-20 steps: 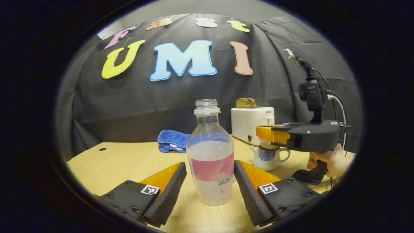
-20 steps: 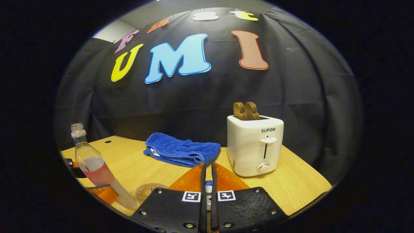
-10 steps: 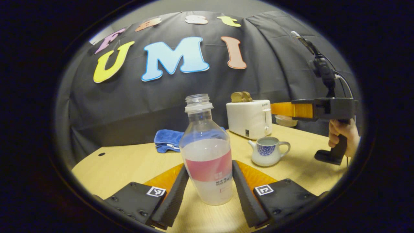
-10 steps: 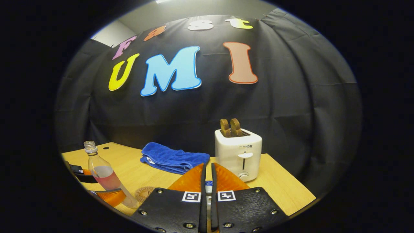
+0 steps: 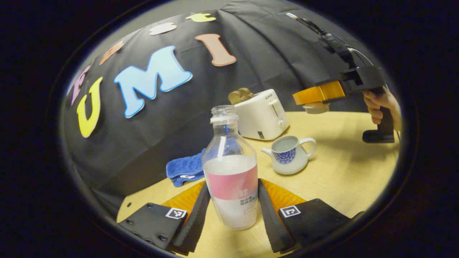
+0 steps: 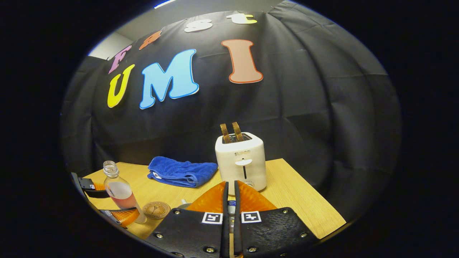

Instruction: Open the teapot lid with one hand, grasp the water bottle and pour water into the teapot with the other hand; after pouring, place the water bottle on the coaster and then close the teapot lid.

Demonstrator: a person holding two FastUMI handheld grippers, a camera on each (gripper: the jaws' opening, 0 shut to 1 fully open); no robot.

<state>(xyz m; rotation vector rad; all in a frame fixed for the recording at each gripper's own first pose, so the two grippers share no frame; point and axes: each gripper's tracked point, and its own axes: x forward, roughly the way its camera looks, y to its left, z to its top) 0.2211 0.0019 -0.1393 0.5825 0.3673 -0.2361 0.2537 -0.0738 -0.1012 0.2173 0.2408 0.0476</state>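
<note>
Higher than a second ago, the right gripper [image 5: 299, 97] is carrying the lid [image 5: 315, 107] clear of the teapot [image 5: 288, 156].
Left gripper [image 5: 231, 208] is squeezing the half-full, uncapped bottle [image 5: 231, 168] by its pink label; teapot is sitting open on the table [image 5: 344, 168], coaster [image 6: 156, 210] beside the bottle.

Black cloth wall [image 6: 304, 107], light wooden table [image 6: 297, 200], grey wall above the cloth [image 6: 200, 9], dim booth light
</note>
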